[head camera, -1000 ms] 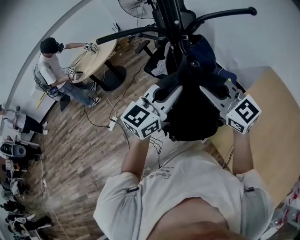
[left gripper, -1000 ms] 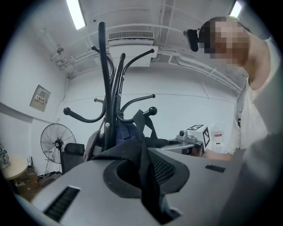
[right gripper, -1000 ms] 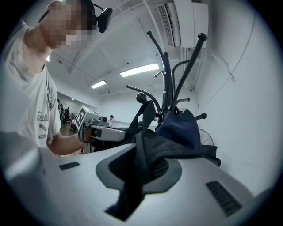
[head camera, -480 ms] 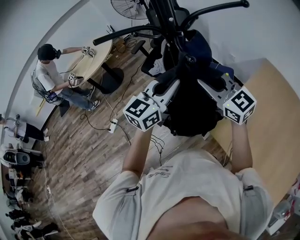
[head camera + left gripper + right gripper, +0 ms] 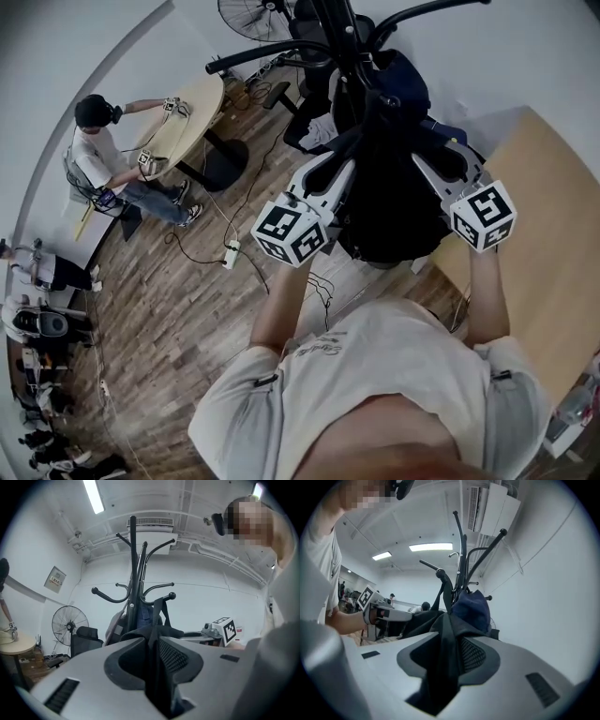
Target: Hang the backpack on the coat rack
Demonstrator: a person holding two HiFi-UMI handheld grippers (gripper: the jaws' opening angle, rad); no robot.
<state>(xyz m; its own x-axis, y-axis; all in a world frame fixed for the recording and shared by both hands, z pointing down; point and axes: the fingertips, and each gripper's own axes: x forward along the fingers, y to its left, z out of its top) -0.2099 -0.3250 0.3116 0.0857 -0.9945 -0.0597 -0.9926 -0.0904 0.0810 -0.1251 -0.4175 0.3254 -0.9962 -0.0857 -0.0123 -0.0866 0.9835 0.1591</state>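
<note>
A black backpack (image 5: 394, 220) hangs against the black coat rack (image 5: 349, 56), between my two grippers. In the left gripper view its strap (image 5: 161, 603) runs up to a rack hook. My left gripper (image 5: 342, 176) is on the backpack's left side, shut on a fold of its fabric (image 5: 153, 667). My right gripper (image 5: 433, 161) is on the right side. Its jaws are opening, and a loose fold of black fabric (image 5: 440, 639) still lies between them. A navy bag (image 5: 471, 609) hangs on the rack (image 5: 461, 550) behind the backpack.
A wooden table (image 5: 553, 253) is at the right, close to the rack. A round table (image 5: 192, 108) with a seated person (image 5: 98, 145) stands at the left, a fan (image 5: 248, 14) at the back. Cables and a power strip (image 5: 230, 253) lie on the wood floor.
Both grippers have sunk a little with the backpack and drawn back from the rack. The backpack now hangs lower against the pole.
</note>
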